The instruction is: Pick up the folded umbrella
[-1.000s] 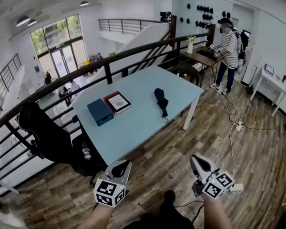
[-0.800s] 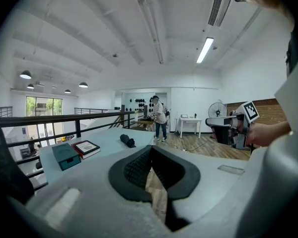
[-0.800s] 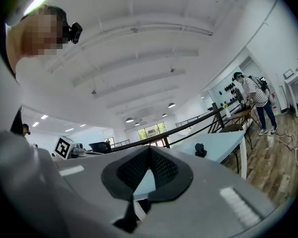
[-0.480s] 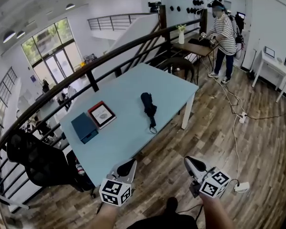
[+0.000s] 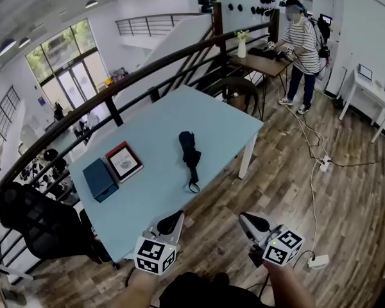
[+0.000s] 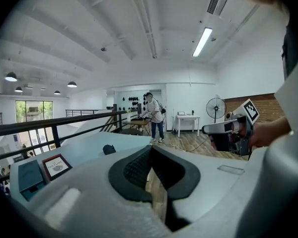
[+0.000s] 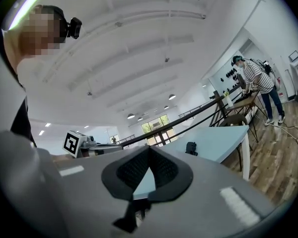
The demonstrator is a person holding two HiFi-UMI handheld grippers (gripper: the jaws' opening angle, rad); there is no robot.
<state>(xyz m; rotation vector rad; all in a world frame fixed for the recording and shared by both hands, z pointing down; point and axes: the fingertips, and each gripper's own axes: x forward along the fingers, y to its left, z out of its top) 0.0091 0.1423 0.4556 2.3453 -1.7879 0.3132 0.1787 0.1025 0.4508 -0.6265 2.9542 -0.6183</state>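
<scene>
Holding two grippers low over the plank floor, short of the table: left gripper and right gripper, each with jaws pressed together on nothing. Looking across one pale blue table bearing three things: one folded umbrella, black, lying near the middle, well apart from both grippers; one red-edged book just beside one blue box toward the left end. Facing, beyond, one dark railing and, farthest right, one person in a striped top.
</scene>
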